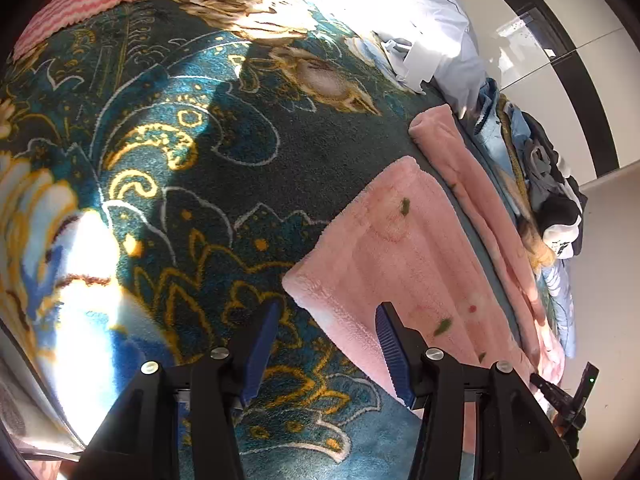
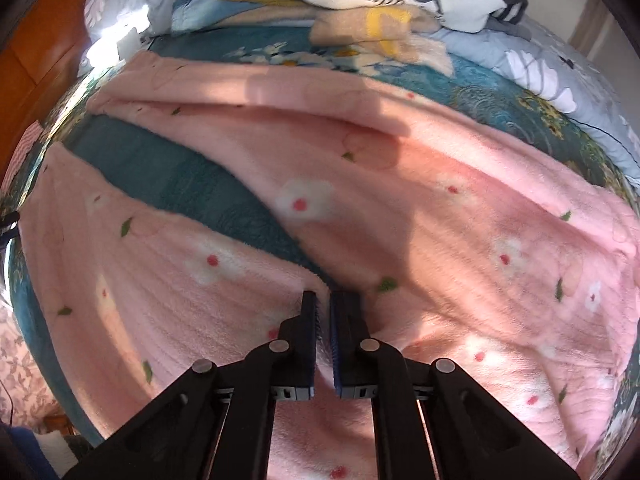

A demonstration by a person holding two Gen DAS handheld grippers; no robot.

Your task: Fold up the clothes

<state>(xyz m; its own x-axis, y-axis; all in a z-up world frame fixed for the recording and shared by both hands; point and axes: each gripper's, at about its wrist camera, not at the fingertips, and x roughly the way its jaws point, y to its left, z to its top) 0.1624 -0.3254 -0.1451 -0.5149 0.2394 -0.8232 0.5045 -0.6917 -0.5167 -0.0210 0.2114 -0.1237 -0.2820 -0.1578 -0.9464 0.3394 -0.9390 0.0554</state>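
Trousers (image 2: 360,208) of pink fleece lie legs pointing left; right gripper (image 2: 323,300) pinches crotch, left gripper (image 1: 328,316) wide.

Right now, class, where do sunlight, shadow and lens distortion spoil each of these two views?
Left wrist view: sun glare washes out the patterned blanket at lower left and the pale bedding at top; fisheye bulges everything. Right wrist view: a soft shadow crosses the pink fleece garment; edges curve and the corners are dark.

Sunlit bed w/ teal floral blanket (image 1: 224,184), pale floor (image 1: 608,264), wood headboard (image 2: 44,40).
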